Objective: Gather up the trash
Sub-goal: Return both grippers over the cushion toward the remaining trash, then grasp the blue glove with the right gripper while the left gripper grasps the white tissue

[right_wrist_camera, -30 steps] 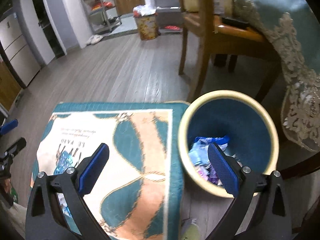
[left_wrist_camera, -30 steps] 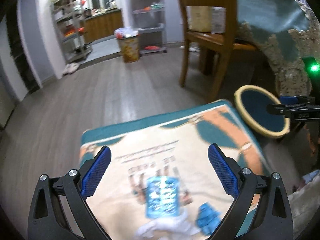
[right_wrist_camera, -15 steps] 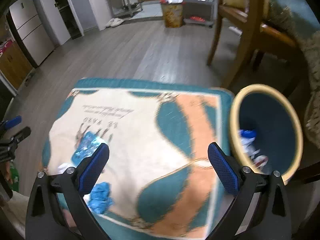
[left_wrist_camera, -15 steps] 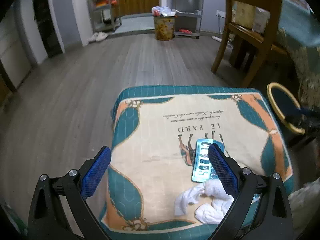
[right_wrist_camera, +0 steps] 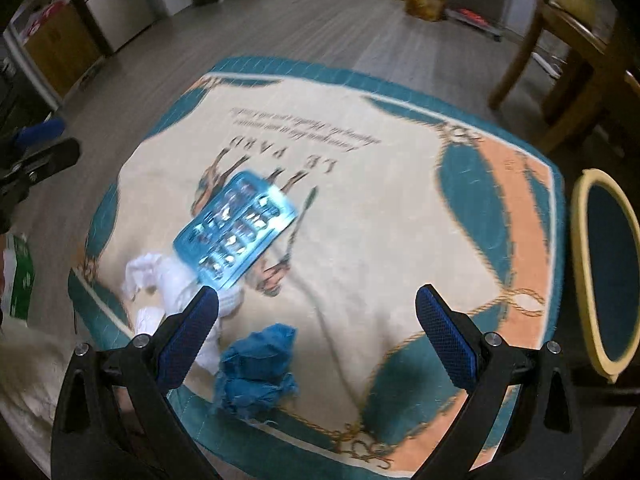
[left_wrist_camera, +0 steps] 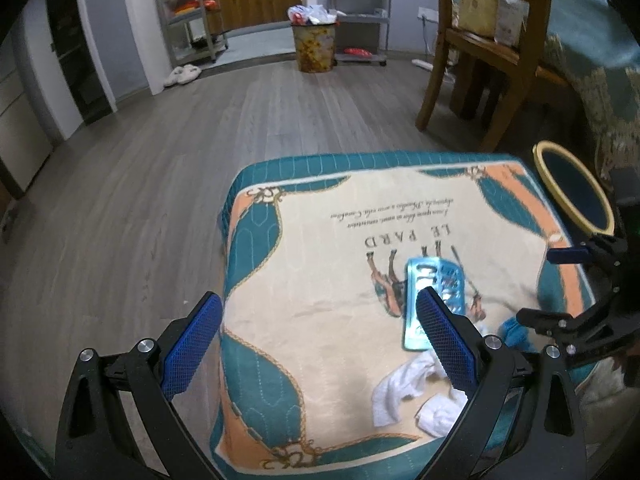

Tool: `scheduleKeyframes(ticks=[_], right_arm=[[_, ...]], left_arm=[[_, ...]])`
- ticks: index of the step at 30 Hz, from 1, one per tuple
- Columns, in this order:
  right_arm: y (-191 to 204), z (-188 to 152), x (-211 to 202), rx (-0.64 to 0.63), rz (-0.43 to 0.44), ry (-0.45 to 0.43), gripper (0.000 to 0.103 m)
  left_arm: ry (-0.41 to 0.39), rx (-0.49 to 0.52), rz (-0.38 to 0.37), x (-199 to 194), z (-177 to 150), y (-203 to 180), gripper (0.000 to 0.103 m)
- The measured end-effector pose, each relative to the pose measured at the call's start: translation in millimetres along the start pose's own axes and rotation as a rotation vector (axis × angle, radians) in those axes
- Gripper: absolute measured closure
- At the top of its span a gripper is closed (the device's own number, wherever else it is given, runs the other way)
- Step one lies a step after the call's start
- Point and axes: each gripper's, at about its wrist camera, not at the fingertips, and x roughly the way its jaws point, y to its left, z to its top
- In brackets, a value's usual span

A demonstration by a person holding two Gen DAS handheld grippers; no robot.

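Note:
A shiny blue blister pack [left_wrist_camera: 434, 296] [right_wrist_camera: 236, 230] lies on the patterned cushion [left_wrist_camera: 320, 280] [right_wrist_camera: 380, 220]. White crumpled tissue [left_wrist_camera: 404, 388] [right_wrist_camera: 160, 280] lies at its near end. A crumpled blue wrapper [right_wrist_camera: 256, 368] [left_wrist_camera: 516, 332] sits near the cushion's front edge. The yellow-rimmed blue bin [left_wrist_camera: 576, 188] [right_wrist_camera: 608, 268] stands to the cushion's right. My left gripper [left_wrist_camera: 316, 340] is open and empty above the cushion's left part. My right gripper [right_wrist_camera: 316, 340] is open and empty above the cushion, just right of the blue wrapper; it also shows in the left wrist view [left_wrist_camera: 564, 292].
A wooden chair [left_wrist_camera: 488, 52] and a table with a lace-edged teal cloth [left_wrist_camera: 600, 80] stand behind the bin. A patterned waste bin [left_wrist_camera: 314, 40] and metal shelves [left_wrist_camera: 188, 12] stand far back. Grey wood floor [left_wrist_camera: 140, 180] surrounds the cushion.
My right gripper has swung left from over the bin to over the cushion near the blue wrapper. My left gripper has pulled back and left, so the trash now sits at its right finger.

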Motion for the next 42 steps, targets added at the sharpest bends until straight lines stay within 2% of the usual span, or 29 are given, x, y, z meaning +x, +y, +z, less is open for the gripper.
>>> scheduleKeyframes(ticks=[3,5,9,10,12,14,15,18,21,22,23,25,26,28,30,35,42], right_arm=[[10,-10,3,0.0,0.037,0.034,0.007],[17,-18,9,-0.027,0.048,0.064,0.015],[20,-33,29,-0.046,0.083,0.163,0.061],[19,-34,28,-0.042,0.104,0.163,0.068],[19,-31,23,-0.056,0.107,0.138,0.073],[13,-27,16,-0.044,0.1,0.107,0.076],[11,-26,14,-0.038,0.091,0.097,0.081],[0,-21,11,-0.005,0.076,0.077,0.082],[-7,-21,6,0.005,0.062,0.061,0.082],[-9,-20,5,0.008,0.061,0.058,0.082],[-11,-21,5,0.01,0.063,0.057,0.082],[-13,-21,5,0.011,0.058,0.054,0.082],[-15,-21,3,0.012,0.057,0.052,0.082],[-19,-18,1,0.021,0.055,0.046,0.082],[-25,-16,-3,0.039,0.057,0.034,0.082],[-43,-4,-28,0.103,0.082,-0.037,0.082],[-71,8,-61,0.186,0.087,-0.131,0.082]], left_arm=[[0.012,0.026,-0.002,4,-3,-3,0.006],[0.022,0.04,-0.022,7,-4,-7,0.006],[0.038,0.081,-0.043,13,-6,-18,0.006],[0.041,0.093,-0.05,14,-7,-21,0.006],[0.047,0.12,-0.082,17,-9,-31,0.006],[0.069,0.144,-0.15,22,-16,-42,0.006],[0.081,0.158,-0.171,25,-18,-47,0.006],[0.134,0.226,-0.215,38,-31,-68,0.007],[0.187,0.27,-0.214,51,-43,-82,0.011],[0.209,0.286,-0.214,55,-46,-85,0.021],[0.229,0.301,-0.217,59,-48,-88,0.028],[0.27,0.31,-0.254,64,-50,-93,0.051],[0.278,0.317,-0.269,63,-49,-96,0.055],[0.274,0.333,-0.275,59,-46,-99,0.072],[0.267,0.325,-0.292,53,-41,-99,0.081],[0.191,0.271,-0.328,29,-20,-93,0.083],[0.097,0.238,-0.31,5,6,-94,0.084]])
